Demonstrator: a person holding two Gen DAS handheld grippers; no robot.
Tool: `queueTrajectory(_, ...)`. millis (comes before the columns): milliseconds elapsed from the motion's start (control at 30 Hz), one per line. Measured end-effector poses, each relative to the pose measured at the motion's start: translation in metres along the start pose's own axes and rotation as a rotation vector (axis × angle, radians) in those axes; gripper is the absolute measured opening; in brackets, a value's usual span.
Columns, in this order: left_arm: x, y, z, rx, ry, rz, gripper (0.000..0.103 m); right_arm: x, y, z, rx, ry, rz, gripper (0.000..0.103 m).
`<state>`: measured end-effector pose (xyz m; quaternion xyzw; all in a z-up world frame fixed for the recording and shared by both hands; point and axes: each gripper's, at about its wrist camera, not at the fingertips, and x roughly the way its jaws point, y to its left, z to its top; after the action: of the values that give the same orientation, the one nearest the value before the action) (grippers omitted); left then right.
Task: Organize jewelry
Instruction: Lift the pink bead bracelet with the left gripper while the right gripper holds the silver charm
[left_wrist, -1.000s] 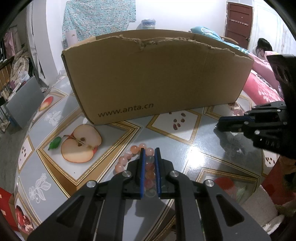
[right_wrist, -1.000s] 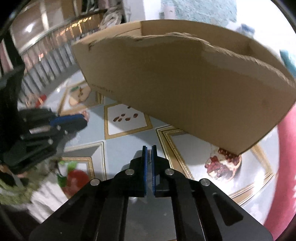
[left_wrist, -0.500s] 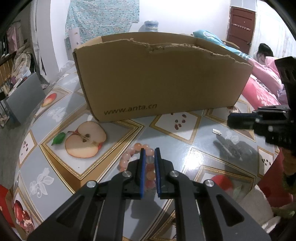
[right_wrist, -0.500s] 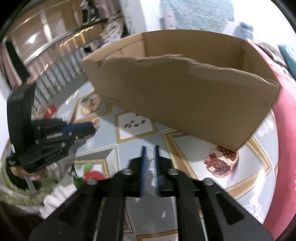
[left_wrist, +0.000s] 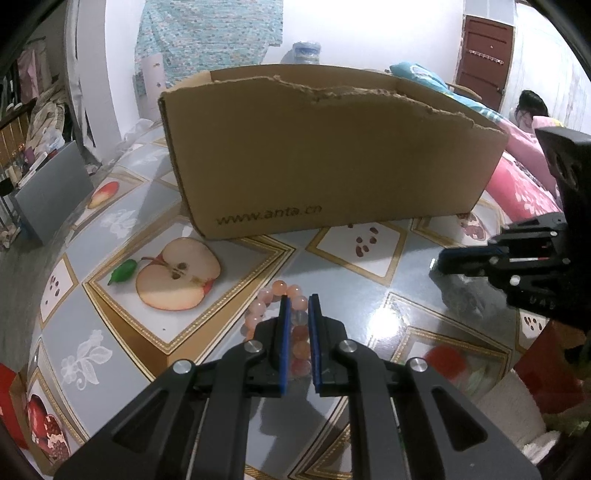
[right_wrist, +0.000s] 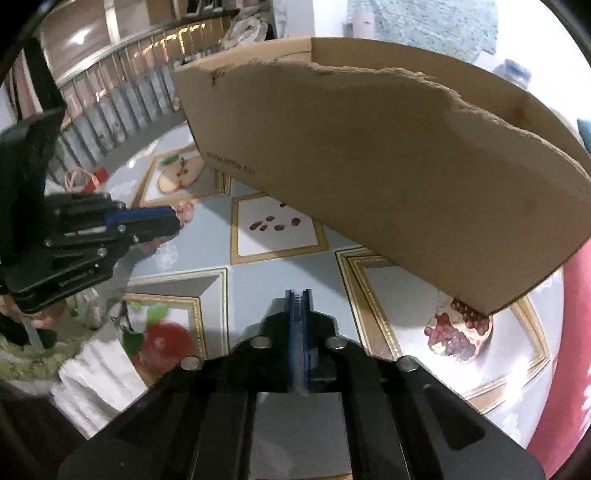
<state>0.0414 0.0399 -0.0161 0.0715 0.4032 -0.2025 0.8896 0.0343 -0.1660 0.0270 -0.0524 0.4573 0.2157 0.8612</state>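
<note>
While your left gripper (left_wrist: 297, 314) clamps the bead bracelet (left_wrist: 275, 301), your right gripper (right_wrist: 299, 295) is closed on something tiny, and the cardboard box (left_wrist: 332, 147) waits.

Pink and orange translucent beads (left_wrist: 276, 291) sit between the blue pads of the black left tool (left_wrist: 297, 306). The box (left_wrist: 332, 155) is plain brown with dark lettering. The worktop (left_wrist: 369, 280) is grey-blue, gold-bordered, with halved apple, seed and pomegranate prints.
</note>
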Motion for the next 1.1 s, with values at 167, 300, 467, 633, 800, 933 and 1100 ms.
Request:
queueTrajectory(167, -0.006, 0.001, 0.001, -0.01, -0.013, -0.002, 0.009, -0.011, -0.003, 0.0, 0.043, -0.036, 0.034, 0.0)
queueTrajectory(300, -0.014, 0.003, 0.002, -0.015, -0.028, -0.001, 0.009, -0.02, -0.004, 0.0, 0.055, -0.064, 0.039, 0.0)
queueTrajectory(467, -0.015, 0.002, 0.0, -0.018, -0.026, 0.005, 0.009, -0.017, -0.001, -0.002, 0.077, -0.034, 0.031, 0.003)
queueTrajectory(633, -0.016, 0.002, 0.0, -0.019, -0.025, 0.005, 0.009, -0.009, 0.012, -0.006, 0.106, -0.011, 0.046, 0.016)
queueTrajectory(800, -0.015, 0.001, -0.002, -0.023, -0.02, 0.003, 0.009, 0.003, 0.016, -0.008, 0.132, -0.003, 0.016, 0.017)
queueTrajectory(933, -0.014, 0.003, -0.003, -0.029, -0.017, 0.001, 0.009, 0.005, 0.014, -0.006, 0.153, -0.023, -0.015, 0.017)
queueTrajectory(1100, -0.01, 0.006, -0.003, -0.037, -0.009, -0.005, 0.009, 0.005, 0.014, -0.006, 0.159, -0.036, -0.037, 0.018)
